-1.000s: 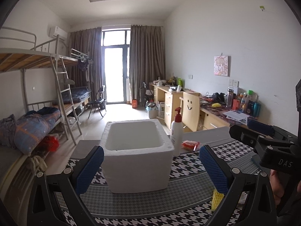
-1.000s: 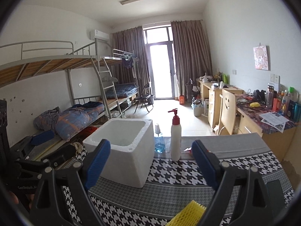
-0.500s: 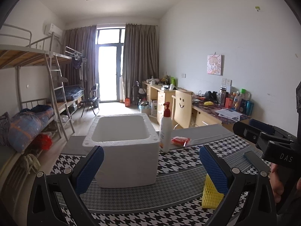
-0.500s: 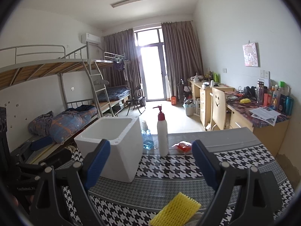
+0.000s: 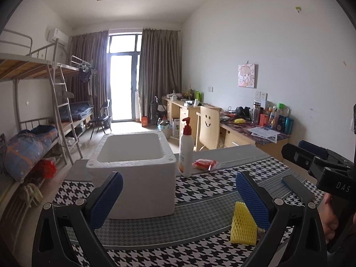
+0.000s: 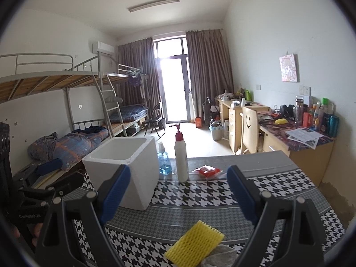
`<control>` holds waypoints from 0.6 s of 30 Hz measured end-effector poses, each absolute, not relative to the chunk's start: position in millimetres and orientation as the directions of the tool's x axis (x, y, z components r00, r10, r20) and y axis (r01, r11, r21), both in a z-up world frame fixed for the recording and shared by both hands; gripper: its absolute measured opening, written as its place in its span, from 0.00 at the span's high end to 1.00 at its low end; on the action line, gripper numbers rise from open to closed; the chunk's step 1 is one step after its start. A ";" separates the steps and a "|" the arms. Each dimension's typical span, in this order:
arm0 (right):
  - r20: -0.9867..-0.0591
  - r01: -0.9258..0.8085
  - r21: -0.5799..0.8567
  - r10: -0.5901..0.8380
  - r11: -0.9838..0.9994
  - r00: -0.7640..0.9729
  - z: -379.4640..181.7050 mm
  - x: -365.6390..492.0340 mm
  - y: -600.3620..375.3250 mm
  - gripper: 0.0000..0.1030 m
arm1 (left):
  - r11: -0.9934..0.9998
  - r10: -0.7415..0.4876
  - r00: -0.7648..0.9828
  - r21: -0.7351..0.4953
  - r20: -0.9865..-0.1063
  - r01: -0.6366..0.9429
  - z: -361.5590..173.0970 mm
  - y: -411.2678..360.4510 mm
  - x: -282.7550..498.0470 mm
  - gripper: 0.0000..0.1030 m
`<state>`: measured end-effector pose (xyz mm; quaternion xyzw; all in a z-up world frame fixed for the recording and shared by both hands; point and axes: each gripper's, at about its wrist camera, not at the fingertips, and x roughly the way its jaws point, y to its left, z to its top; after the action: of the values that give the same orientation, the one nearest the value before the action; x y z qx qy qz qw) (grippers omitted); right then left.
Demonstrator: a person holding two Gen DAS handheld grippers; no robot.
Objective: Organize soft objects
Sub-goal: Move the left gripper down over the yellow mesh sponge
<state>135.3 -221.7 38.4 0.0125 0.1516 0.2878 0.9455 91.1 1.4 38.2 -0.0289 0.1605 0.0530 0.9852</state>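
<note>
A yellow foam net sleeve [image 6: 194,241] lies on the houndstooth table near the front, with a grey cloth [image 6: 220,257] beside it. It also shows in the left wrist view [image 5: 242,224]. A white foam box [image 5: 135,171] stands open and looks empty; it also shows in the right wrist view [image 6: 122,169]. A red packet [image 6: 207,170] lies behind. My left gripper [image 5: 178,197] is open, above the table in front of the box. My right gripper [image 6: 178,192] is open, above the sleeve.
A pump bottle [image 5: 185,153] stands right of the box, and a blue spray bottle [image 6: 164,162] behind it. A dark phone [image 5: 297,188] lies on the table at the right. The other gripper [image 5: 322,166] is close on the right. Beds and desks lie beyond.
Both cameras have pulled back and tilted down, so the box sits farther away and more of the yellow sleeve and table shows. Both grippers stay open.
</note>
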 end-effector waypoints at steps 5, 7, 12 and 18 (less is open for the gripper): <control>-0.283 -0.534 0.116 0.544 0.837 0.790 33.9 132.2 -226.8 0.12 | 0.994 0.091 0.944 -0.027 -0.316 -0.105 35.9 -6.4 92.8 0.01; -0.284 -0.527 0.113 0.535 0.843 0.795 31.6 131.3 -229.6 0.12 | 0.995 0.089 0.946 -0.020 -0.311 -0.100 34.7 -9.4 92.1 0.01; -0.290 -0.522 0.112 0.530 0.846 0.797 26.7 129.4 -236.0 0.12 | 0.997 0.057 0.945 -0.034 -0.323 -0.071 30.2 -16.4 94.1 0.01; -0.293 -0.509 0.095 0.513 0.855 0.807 20.8 127.6 -242.2 0.12 | 0.998 0.024 0.939 -0.042 -0.344 -0.041 24.0 -26.4 98.7 0.01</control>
<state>127.6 -242.2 20.8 0.0059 0.1559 0.2690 0.9504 98.7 -26.4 24.0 -0.0240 0.1745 0.0164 0.9842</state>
